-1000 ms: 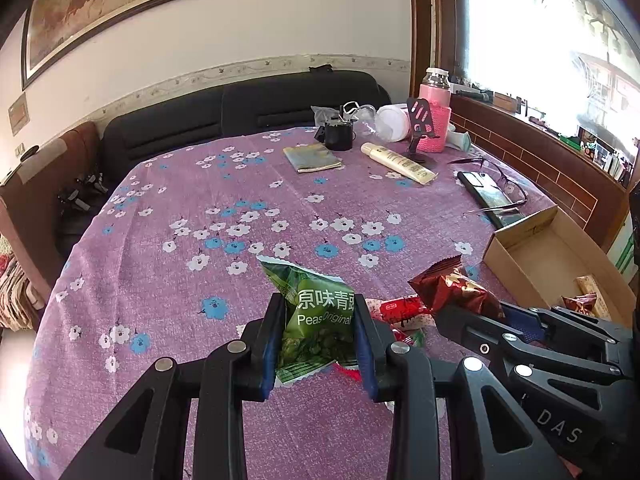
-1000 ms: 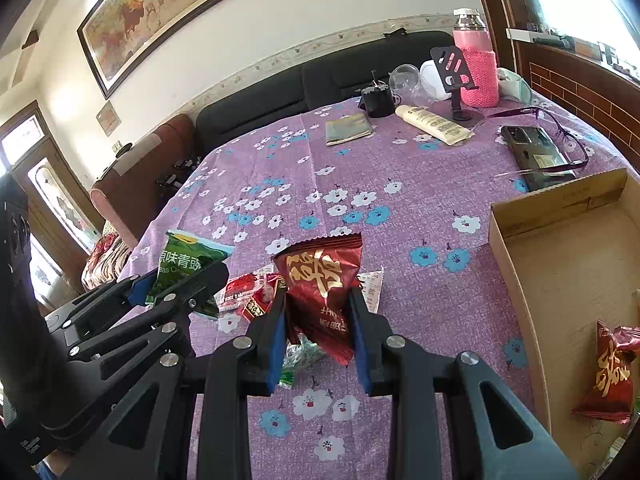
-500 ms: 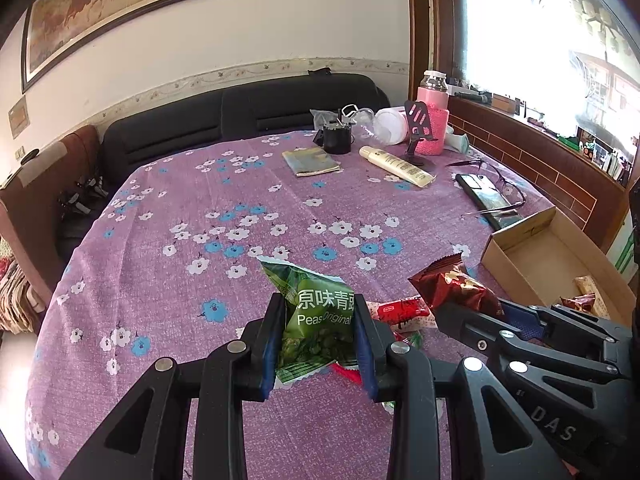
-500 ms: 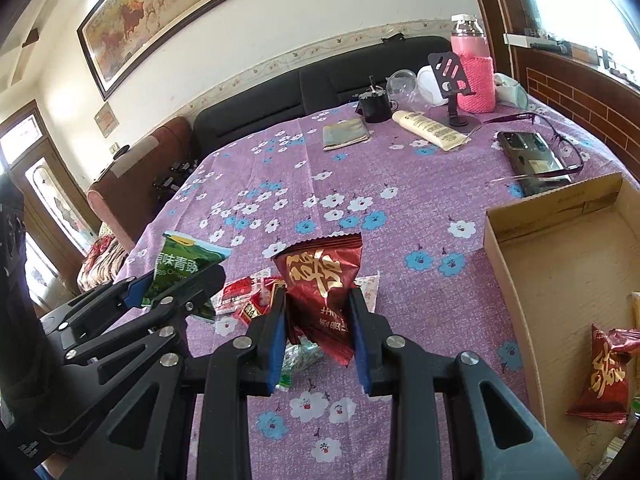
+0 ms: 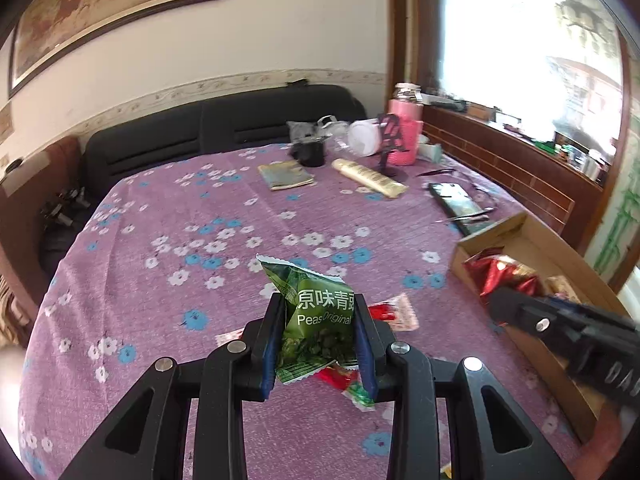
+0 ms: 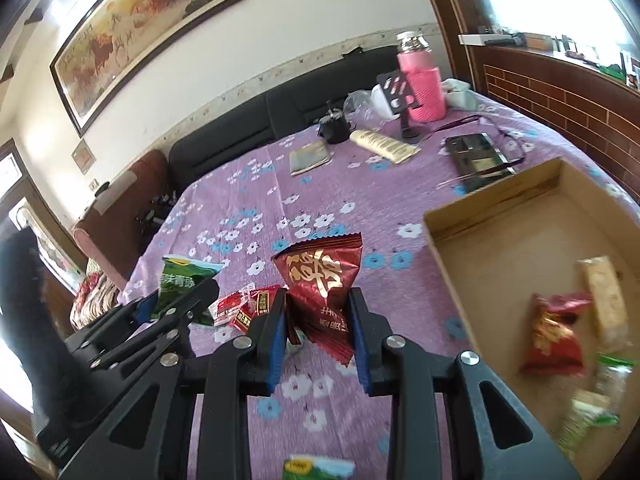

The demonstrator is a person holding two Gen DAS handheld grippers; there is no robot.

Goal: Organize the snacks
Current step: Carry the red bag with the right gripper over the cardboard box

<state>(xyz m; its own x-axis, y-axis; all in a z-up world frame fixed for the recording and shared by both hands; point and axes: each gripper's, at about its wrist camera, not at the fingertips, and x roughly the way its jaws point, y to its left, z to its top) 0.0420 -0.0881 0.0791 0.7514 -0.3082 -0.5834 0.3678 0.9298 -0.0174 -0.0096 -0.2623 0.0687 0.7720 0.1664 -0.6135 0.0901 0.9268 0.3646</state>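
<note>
My left gripper is shut on a green pea packet, held above the purple flowered tablecloth. My right gripper is shut on a dark red snack packet; in the left wrist view that red packet hangs over the near corner of the cardboard box. In the right wrist view the cardboard box lies to the right and holds a red packet, a pale bar and blurred green packets. Small red sachets lie on the cloth between the grippers.
At the table's far side stand a pink bottle, a phone stand, a cream tube, a booklet, a black cup and a phone with glasses. A dark sofa lies behind. Another green packet sits at the bottom edge.
My right gripper has carried the red packet rightward and up toward the box while rolling. The left gripper has stayed nearly in place with the green packet.
</note>
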